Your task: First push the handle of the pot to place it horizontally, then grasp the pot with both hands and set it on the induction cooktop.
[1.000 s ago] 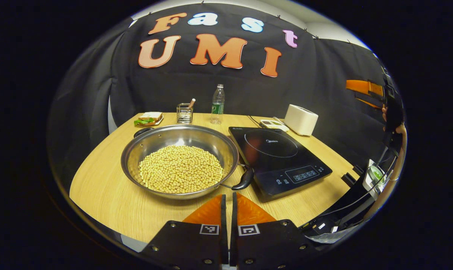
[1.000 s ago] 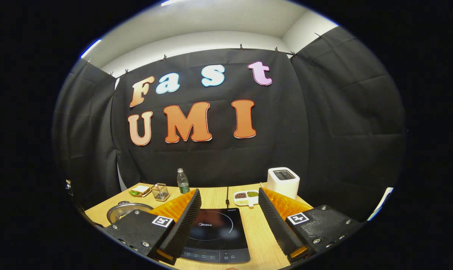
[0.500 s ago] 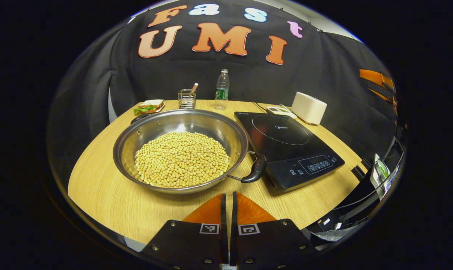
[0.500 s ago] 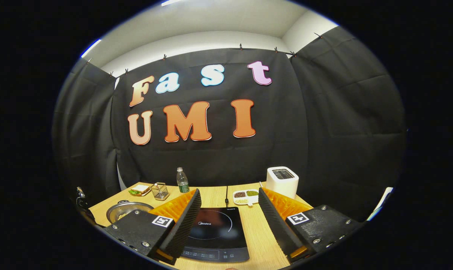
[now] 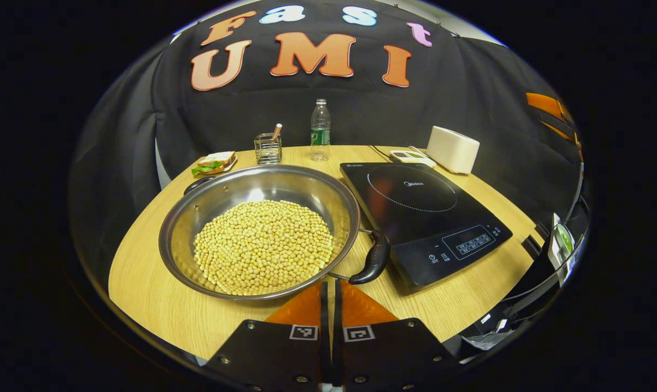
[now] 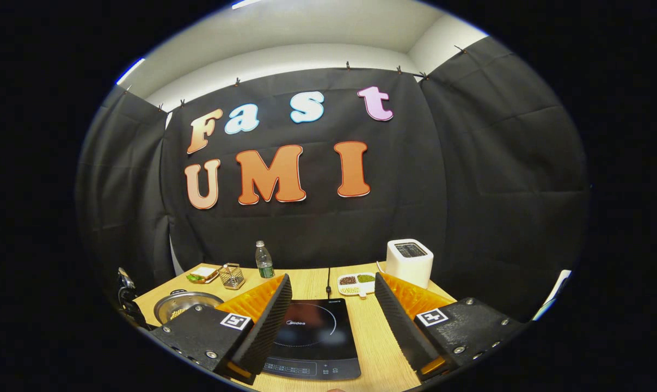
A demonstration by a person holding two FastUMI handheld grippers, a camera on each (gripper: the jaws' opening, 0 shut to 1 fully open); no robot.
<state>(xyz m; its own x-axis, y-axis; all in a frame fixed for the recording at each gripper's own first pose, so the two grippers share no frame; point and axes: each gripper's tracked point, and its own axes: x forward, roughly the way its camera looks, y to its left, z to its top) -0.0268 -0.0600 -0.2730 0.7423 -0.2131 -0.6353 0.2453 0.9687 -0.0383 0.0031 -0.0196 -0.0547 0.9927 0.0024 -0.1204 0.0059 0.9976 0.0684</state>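
1. In the left gripper view, the left gripper hangs above the table's near edge with its two fingers pressed together and nothing between them, its tips just short of the pot's rim.
2. The pot, a wide steel pan filled with pale round beans, stands on the left half of the wooden table.
3. Its black handle sticks out on the side toward the cooktop, angled toward the near edge, its tip close to the cooktop's near left corner; a second small black handle shows at the pot's far left rim.
4. The induction cooktop lies flat just beside the pot, on the table's right half, with its control panel toward the near edge.
5. In the right gripper view, the right gripper is held above the cooktop with its fingers spread wide apart and nothing between them.
6. Along the table's far edge stand a sandwich on a plate, a wire holder, a water bottle, a divided dish and a white toaster.
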